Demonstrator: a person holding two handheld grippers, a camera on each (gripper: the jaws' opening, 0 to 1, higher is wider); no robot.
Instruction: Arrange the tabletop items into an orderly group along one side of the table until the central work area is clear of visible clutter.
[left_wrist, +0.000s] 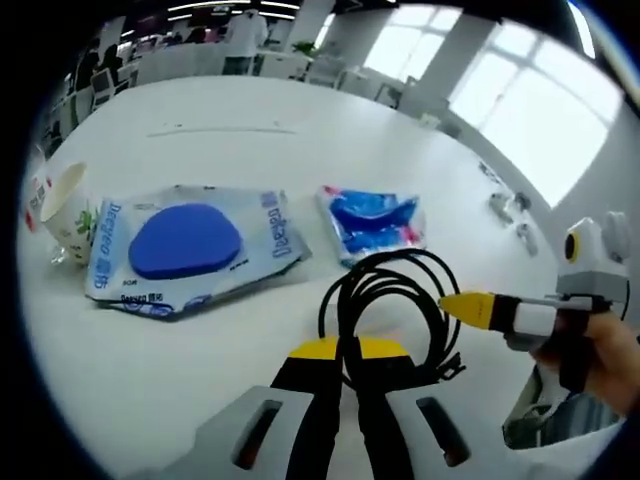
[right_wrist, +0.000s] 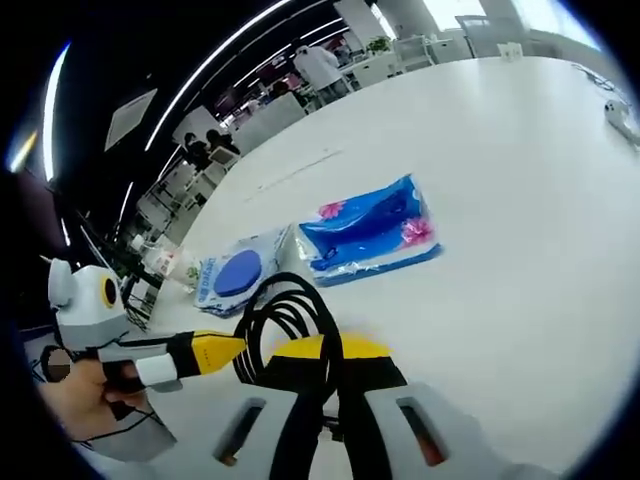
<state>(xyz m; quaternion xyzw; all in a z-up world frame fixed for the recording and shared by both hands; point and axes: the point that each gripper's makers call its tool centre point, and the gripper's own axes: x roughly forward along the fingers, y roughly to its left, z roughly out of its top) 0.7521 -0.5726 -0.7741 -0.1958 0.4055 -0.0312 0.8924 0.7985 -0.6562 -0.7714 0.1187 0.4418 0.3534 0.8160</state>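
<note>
Yellow tips mark both tongs. In the left gripper view, the left tongs (left_wrist: 341, 352) rise from the bottom with their jaws pressed together on the black cable (left_wrist: 395, 305). The cable is a loose coil lying on the white tabletop (left_wrist: 250, 150), and its near loop runs between the jaws. The right tongs (left_wrist: 447, 305) come in from the right side, held by a hand (left_wrist: 600, 355). Their yellow tip touches the right edge of the coil. I cannot tell from here if they are apart or together.

In the right gripper view, the right tongs (right_wrist: 330, 350) also rise from the bottom, and the cable (right_wrist: 290, 320) runs between their jaws, which are closed on it. The left tongs (right_wrist: 235, 347) come in from the left side, held by a hand (right_wrist: 85, 400), and their tip touches the coil.

Past the cable lie two packs. The wipes pack (left_wrist: 190, 250) with the blue oval lid lies flat to the left. The blue pack (left_wrist: 372, 222) with pink flowers lies just beside it, to the right, a little apart. In the right gripper view the wipes pack (right_wrist: 238, 275) sits left of the blue pack (right_wrist: 365, 232).

A paper cup (left_wrist: 68, 210) lies on its side at the left end of the wipes pack, touching it or nearly so.

Far off on the tabletop, to the right, sit some small grey things (left_wrist: 510, 205), too small to tell. Behind the tabletop are desks, people and bright windows.
</note>
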